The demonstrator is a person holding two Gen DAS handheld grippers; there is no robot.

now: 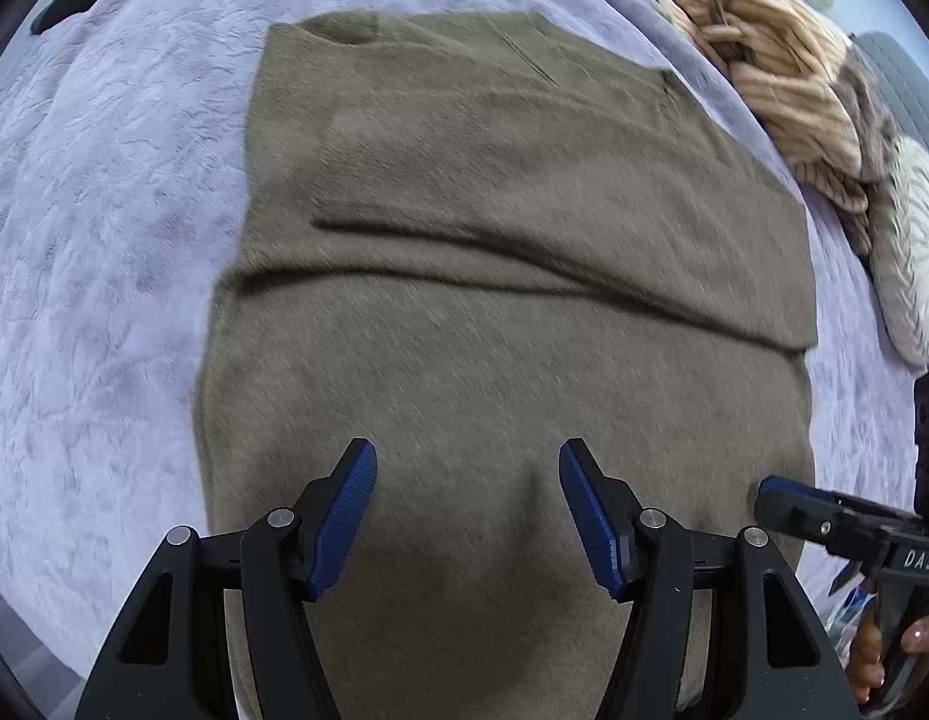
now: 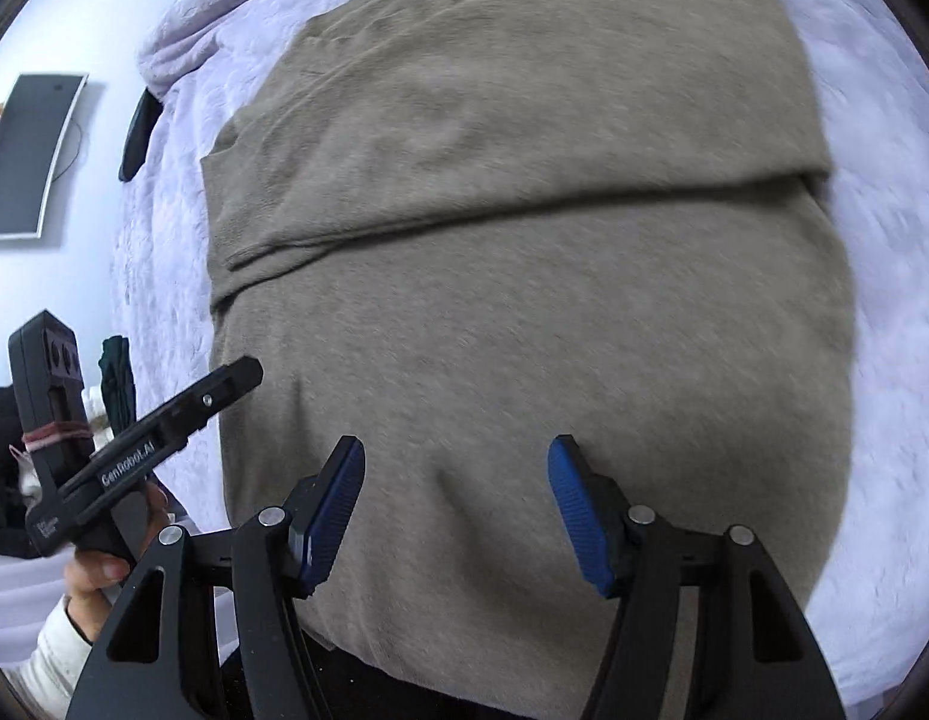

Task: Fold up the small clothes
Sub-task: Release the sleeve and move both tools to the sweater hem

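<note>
Brown sweater [image 1: 500, 324] spread flat on the lavender blanket [image 1: 104, 240], partly folded across its middle. Left tool [image 1: 468, 510] and right tool [image 2: 456, 504] both spread apart, empty, poised over its near edge.

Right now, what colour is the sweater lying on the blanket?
Plain olive-brown sweater, no pattern; clearest in the right wrist view.

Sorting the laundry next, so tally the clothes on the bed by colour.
Olive-brown: 1, the sweater spread flat on the lavender blanket under both open grippers, left gripper and right gripper.
Tan striped: 1, a bunched garment.
White striped: 1, another garment beside it.
Total: 3.
</note>
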